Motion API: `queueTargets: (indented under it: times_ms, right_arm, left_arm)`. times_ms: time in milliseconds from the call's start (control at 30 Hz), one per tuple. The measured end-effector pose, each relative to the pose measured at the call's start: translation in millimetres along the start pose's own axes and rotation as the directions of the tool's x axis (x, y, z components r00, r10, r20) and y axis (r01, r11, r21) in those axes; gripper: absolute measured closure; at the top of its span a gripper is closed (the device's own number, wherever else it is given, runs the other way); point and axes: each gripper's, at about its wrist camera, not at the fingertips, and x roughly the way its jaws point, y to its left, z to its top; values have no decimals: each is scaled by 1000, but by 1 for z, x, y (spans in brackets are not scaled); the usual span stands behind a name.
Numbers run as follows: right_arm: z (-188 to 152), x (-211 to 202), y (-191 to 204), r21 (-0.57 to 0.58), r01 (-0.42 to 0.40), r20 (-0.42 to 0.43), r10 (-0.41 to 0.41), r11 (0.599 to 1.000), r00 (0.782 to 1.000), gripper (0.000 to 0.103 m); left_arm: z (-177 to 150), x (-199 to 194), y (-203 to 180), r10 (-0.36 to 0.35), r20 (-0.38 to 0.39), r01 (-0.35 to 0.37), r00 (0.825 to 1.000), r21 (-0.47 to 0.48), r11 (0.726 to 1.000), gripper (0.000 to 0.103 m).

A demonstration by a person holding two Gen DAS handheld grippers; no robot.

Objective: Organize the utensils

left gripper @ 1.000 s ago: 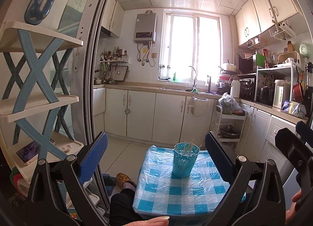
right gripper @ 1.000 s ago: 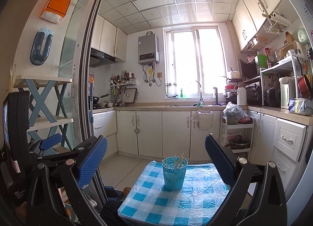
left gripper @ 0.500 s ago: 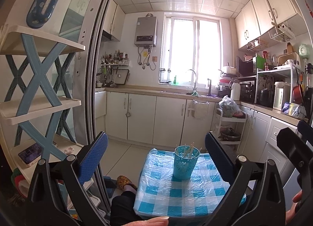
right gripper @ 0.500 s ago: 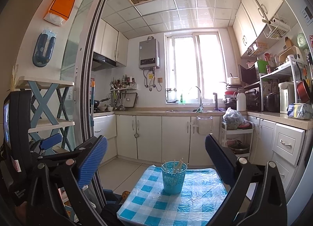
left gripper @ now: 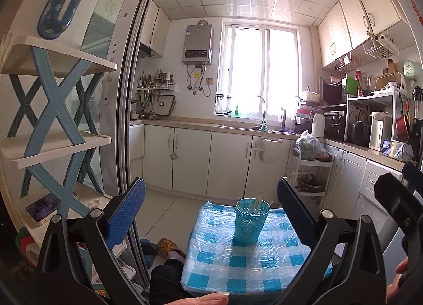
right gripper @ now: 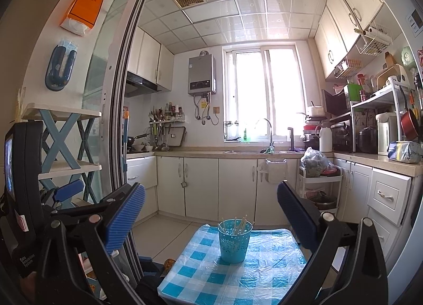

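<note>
While both grippers hang in the air above the near end of the table, neither one holds anything. Left gripper (left gripper: 211,215) has its jaws spread wide, blue pads far apart, nothing between them but the view of the table beyond. Right gripper (right gripper: 211,215) is the same: jaws released, wide gap, empty.

Small table (left gripper: 211,276) sits in the middle of the kitchen floor, covered with a blue-and-white checked cloth under clear plastic. Teal cup (left gripper: 252,221) with a cut-out pattern stands upright on the far half of the table, roughly centred. Chopsticks (left gripper: 256,203) stick out of the cup, leaning at mixed angles, tips above the rim. In the right wrist view the cup (right gripper: 234,243) and the chopsticks (right gripper: 239,223) read the same, cup well apart from both grippers. Rest of the table top is bare cloth.

A fingertip (left gripper: 208,299) shows at the bottom edge of the left wrist view, and a dark trouser leg with a patterned slipper (left gripper: 169,247) is beside the table on the floor. White shelf rack (left gripper: 55,144) with blue cross braces stands at left, a phone (left gripper: 42,206) lying on its lower shelf. Counter, sink (left gripper: 260,126) and window run along the back wall.
</note>
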Motion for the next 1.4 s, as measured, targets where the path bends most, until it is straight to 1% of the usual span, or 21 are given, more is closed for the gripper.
queueTargets:
  times_ms: [1400]
  right_arm:
    - [-1,-3,1,-3,1,1,-1,1000,1000,7]
  left_arm:
    - [1,-4,0,10,13,-10,1000,-4,1000,7]
